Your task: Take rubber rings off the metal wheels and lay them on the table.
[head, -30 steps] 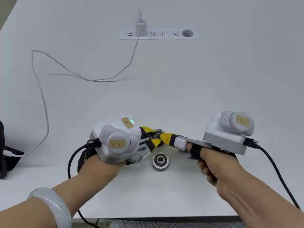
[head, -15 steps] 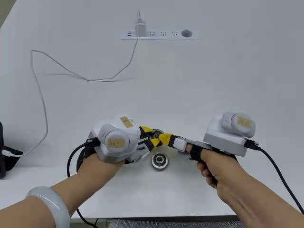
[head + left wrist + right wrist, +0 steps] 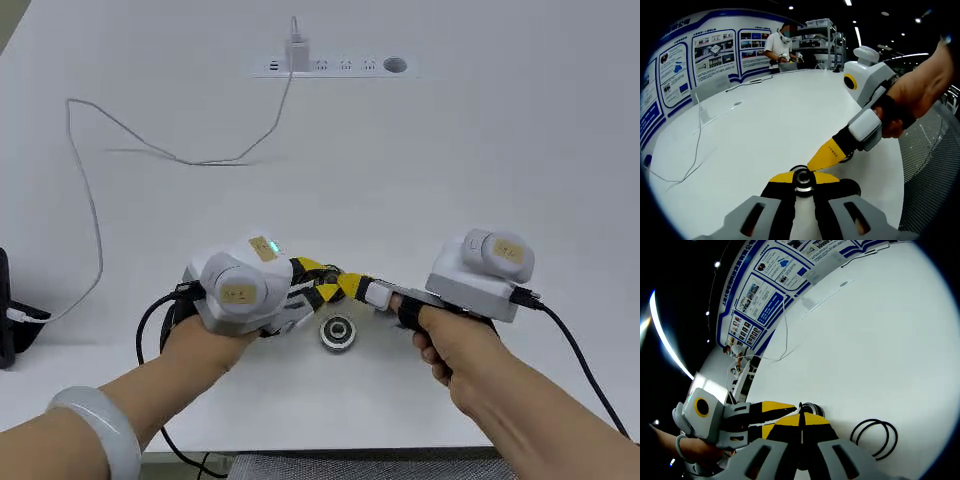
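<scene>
The left gripper (image 3: 802,177) is clamped on 1 metal wheel (image 3: 803,179). The right gripper (image 3: 800,418), jaws together, seems to nip its rim. 2 rubber rings (image 3: 874,438) lie on the table (image 3: 420,180).

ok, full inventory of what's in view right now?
table: 1, white, work surface
metal wheels: 2, silver; one on the table below the grippers, the other in the left gripper
rubber rings: 2, black, overlapping on the table
power strip: 1, white, far edge
charger: 1, white, plugged into the strip
cable: 1, white, running left from the charger
black device: 1, left table edge
left gripper: white, yellow-black jaws, shut on a wheel
right gripper: same colours, jaws together
</scene>
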